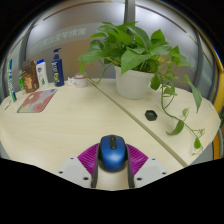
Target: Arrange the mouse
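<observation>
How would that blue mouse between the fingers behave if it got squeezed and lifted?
The mouse looks like a hard plastic shell, so it would probably stay stiff. Its rounded, glossy sides could slip against the gripper fingers. It sits flat on the table, so it seems unlikely to roll or tip, and is probably light.

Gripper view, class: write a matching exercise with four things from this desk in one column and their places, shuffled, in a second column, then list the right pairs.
Things:
1. blue mouse
2. potted plant
3. bottles
4. red card

Places:
A. standing by the window at the desk's far edge
B. between the fingers of the gripper
C. lying flat on the desk in front of the bottles
D. in a white pot beyond the mouse

Pairs: 1-B, 2-D, 3-A, 4-C
</observation>
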